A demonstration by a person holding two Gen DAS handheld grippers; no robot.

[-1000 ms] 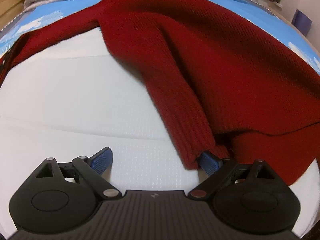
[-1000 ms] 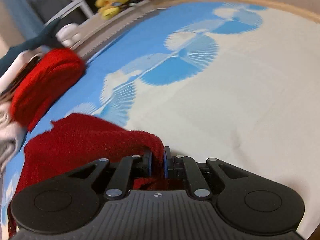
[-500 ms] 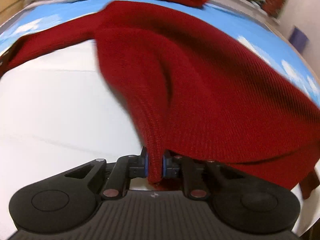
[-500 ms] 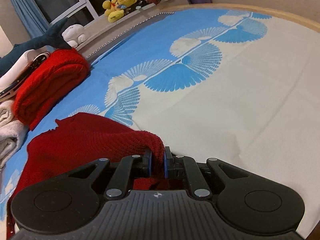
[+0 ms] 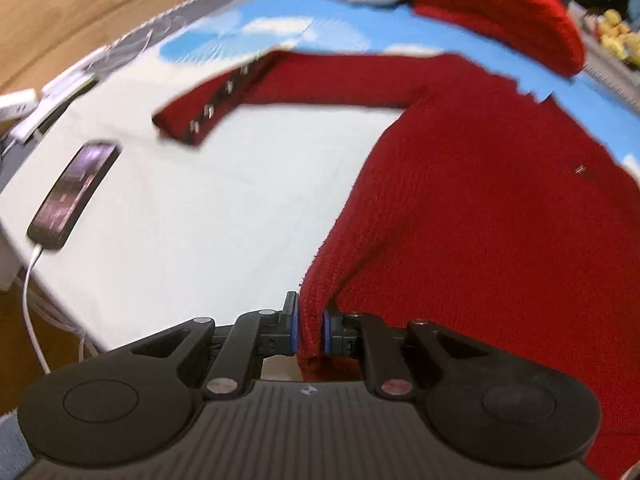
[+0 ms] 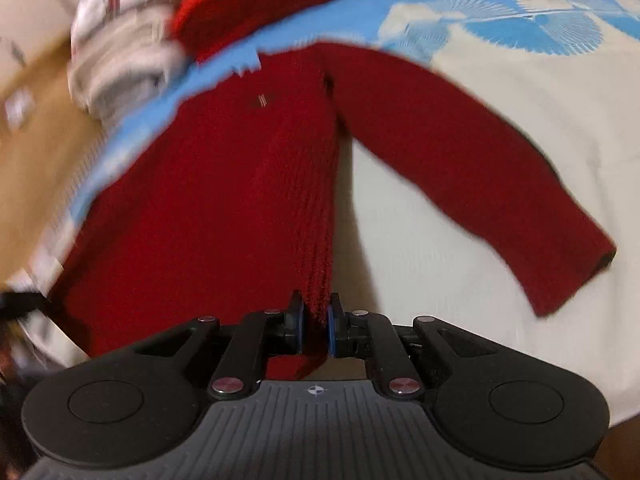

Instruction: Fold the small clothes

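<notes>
1. Left wrist view: the left gripper (image 5: 310, 330) is clamped on the hem of the red sweater (image 5: 500, 208), which lies on the bed (image 5: 208, 208); a phone (image 5: 74, 196) lies nearby.
2. Right wrist view: the right gripper (image 6: 316, 330) grips the sweater's (image 6: 224, 200) other edge.

Bed (image 5: 192, 216) in white and blue-fan sheet, wooden headboard (image 5: 80, 8) behind

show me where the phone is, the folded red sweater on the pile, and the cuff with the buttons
Phone (image 5: 74, 190), left wrist view, middle of its dark screen.
Folded red sweater (image 5: 500, 12), left wrist view, top of the fold.
Buttoned cuff (image 5: 200, 116), left wrist view, sleeve end beside the buttons.
</notes>
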